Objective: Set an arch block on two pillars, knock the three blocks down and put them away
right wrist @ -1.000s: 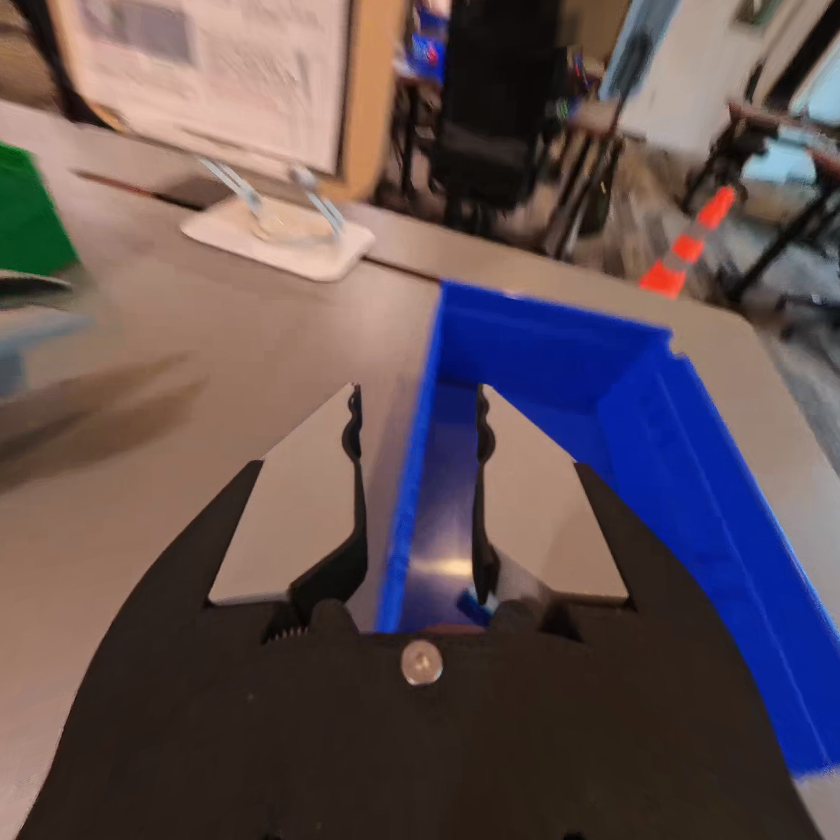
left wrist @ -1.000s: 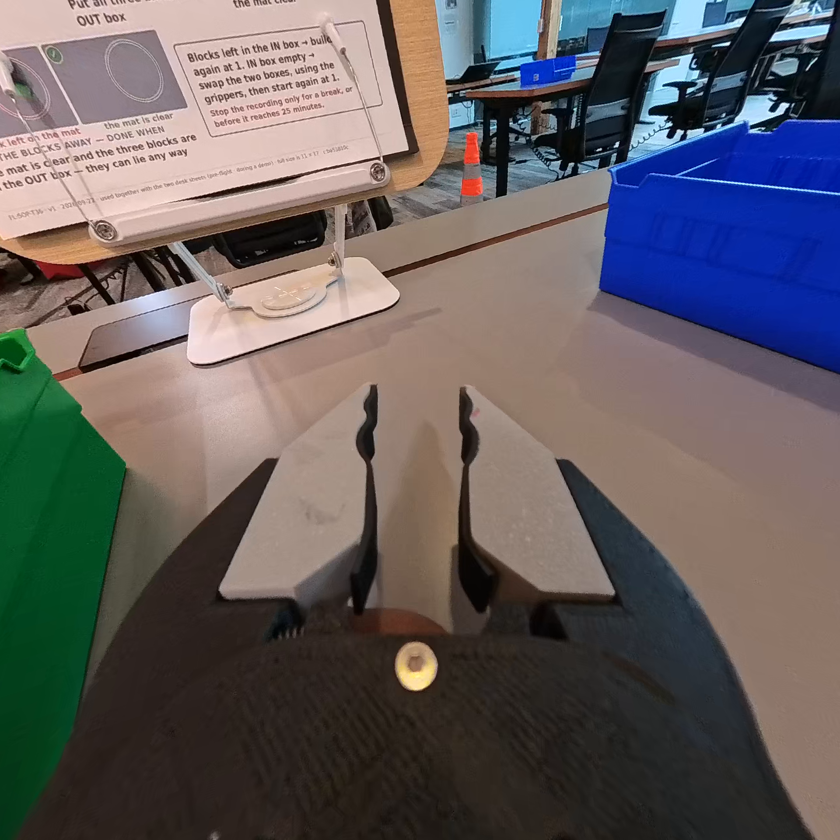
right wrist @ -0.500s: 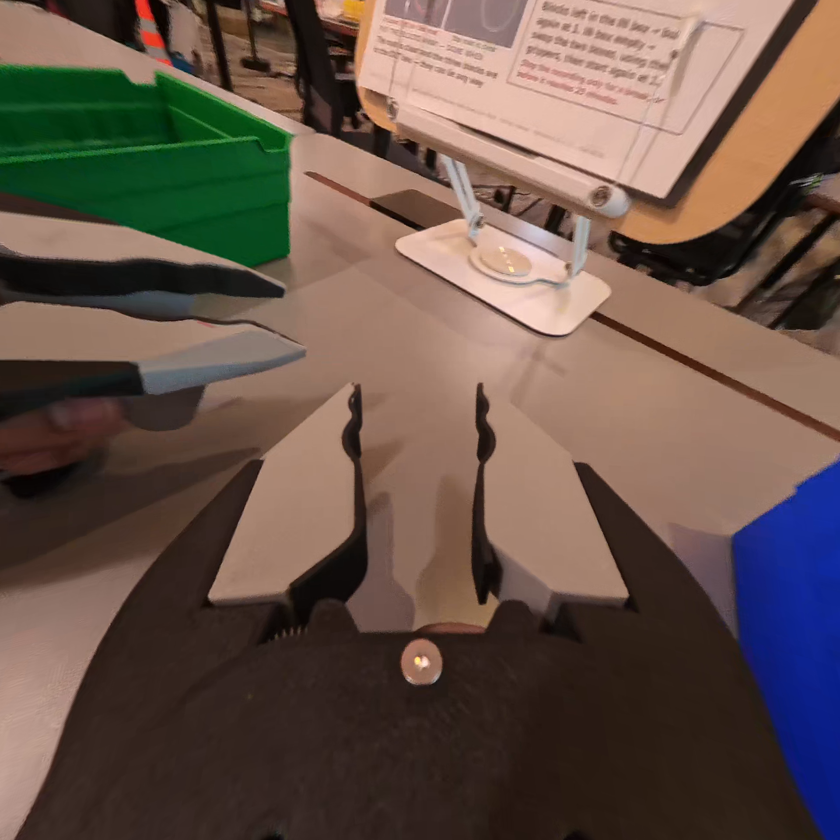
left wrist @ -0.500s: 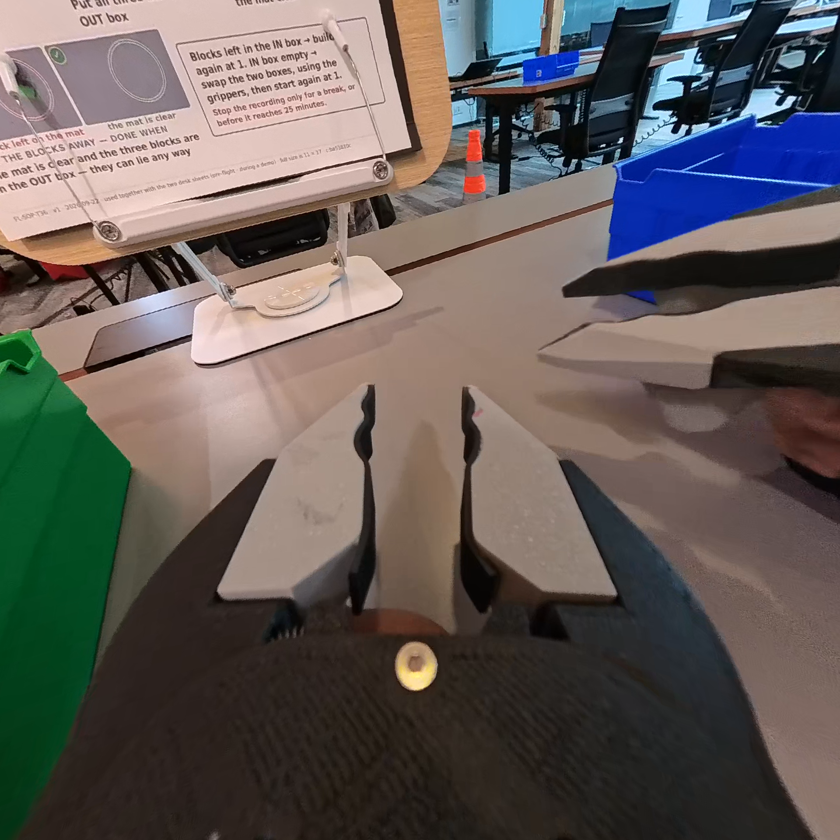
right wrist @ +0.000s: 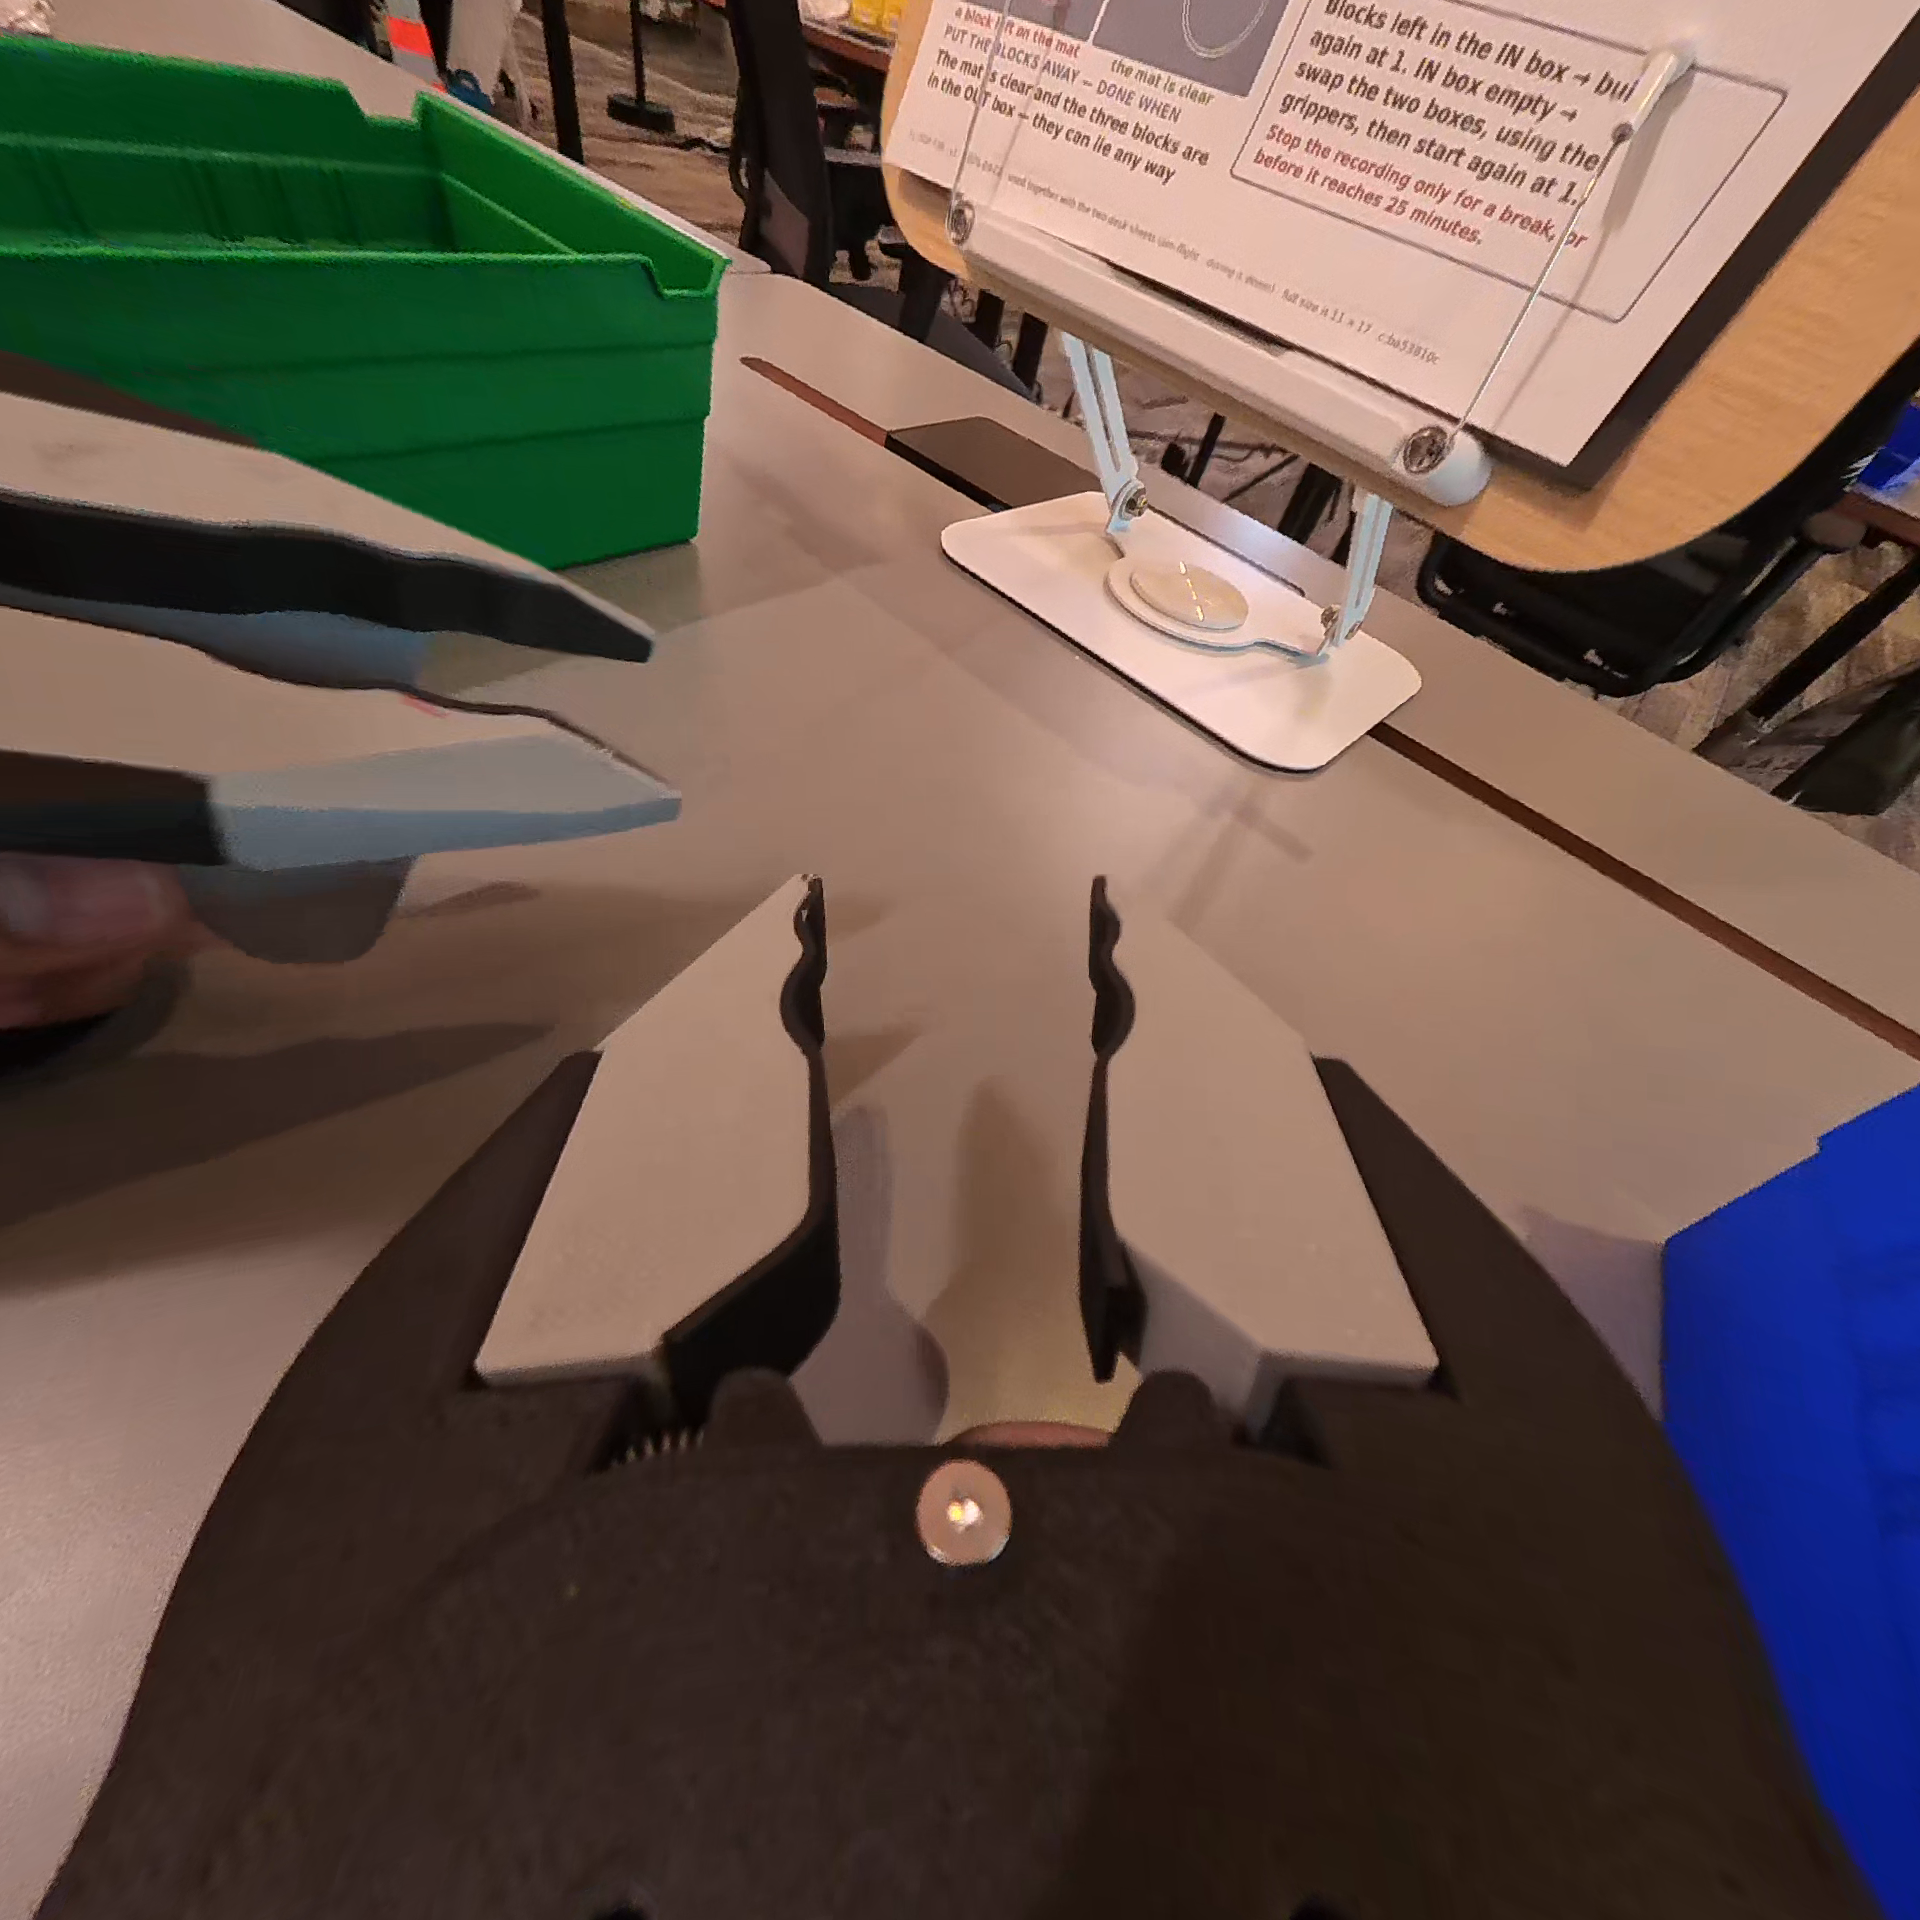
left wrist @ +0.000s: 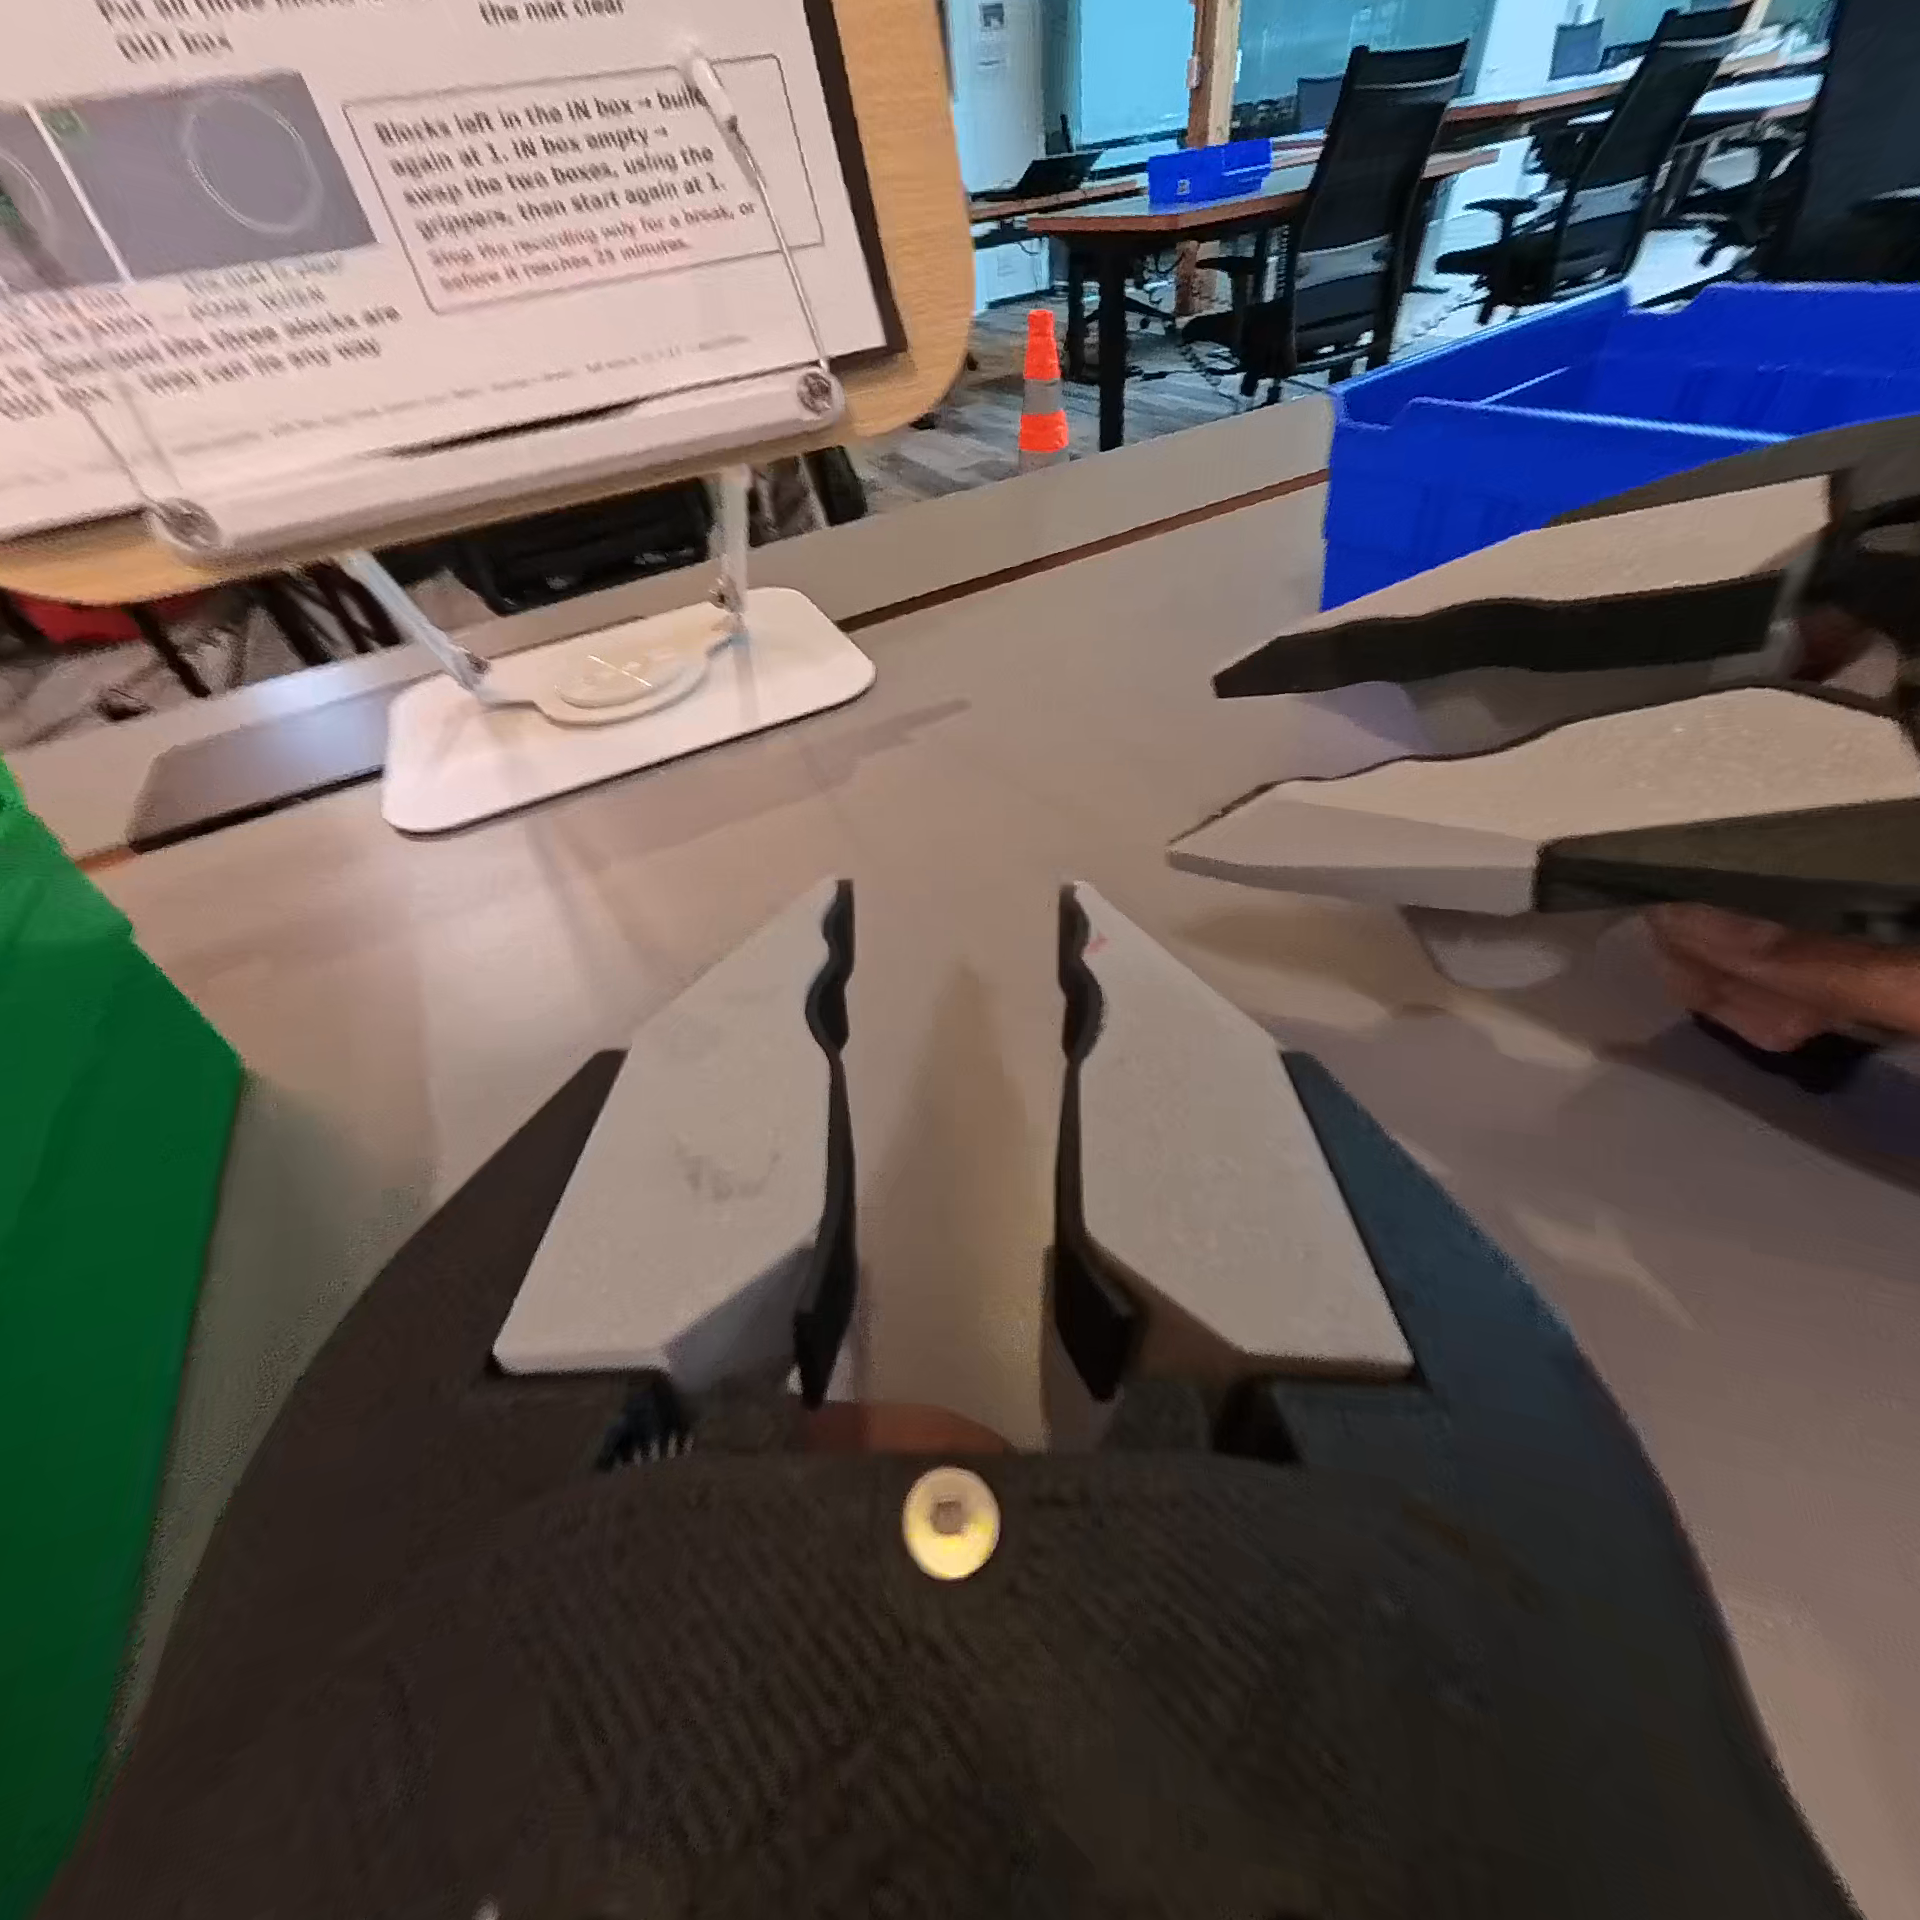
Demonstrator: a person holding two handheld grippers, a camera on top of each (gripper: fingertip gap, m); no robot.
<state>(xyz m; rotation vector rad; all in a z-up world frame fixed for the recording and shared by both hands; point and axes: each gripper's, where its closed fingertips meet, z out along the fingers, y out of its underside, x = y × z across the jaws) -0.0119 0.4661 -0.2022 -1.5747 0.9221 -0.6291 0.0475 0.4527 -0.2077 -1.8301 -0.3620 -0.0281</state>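
Left wrist view, nearest first: my left gripper (left wrist: 956, 914) fills the lower half of the frame, its two grey fingers (left wrist: 727, 1143) parted by a narrow gap with nothing but bare grey table (left wrist: 935, 790) showing between them. At the lower left edge sits the blurred wall of the green bin (left wrist: 94, 1195), just beside the gripper body. At mid right my right gripper (left wrist: 1205, 769) reaches in from the frame edge, turned on its side, its tongs a little apart and empty, with a hand (left wrist: 1787, 987) under it. Behind it, at the upper right, stands the blue bin (left wrist: 1558, 457). Further back, centre left, the white stand (left wrist: 623, 717) carries the instruction sheet (left wrist: 416, 229) across the upper left, and beyond the table edge I see an orange cone (left wrist: 1042, 384) and office chairs (left wrist: 1340, 249). In the right wrist view my right gripper (right wrist: 956, 904) takes the lower half, tongs moderately apart and holding nothing, over bare table. A corner of the blue bin (right wrist: 1808, 1455) shows at the lower right edge. At mid left the left gripper (right wrist: 665, 727) comes in sideways, also empty. The green bin (right wrist: 416, 343) lies at the upper left; what I can see of its inside shows no blocks. The stand (right wrist: 1184, 634) and sheet (right wrist: 1403, 135) fill the upper right. I cannot find the arch block or pillars in either view.
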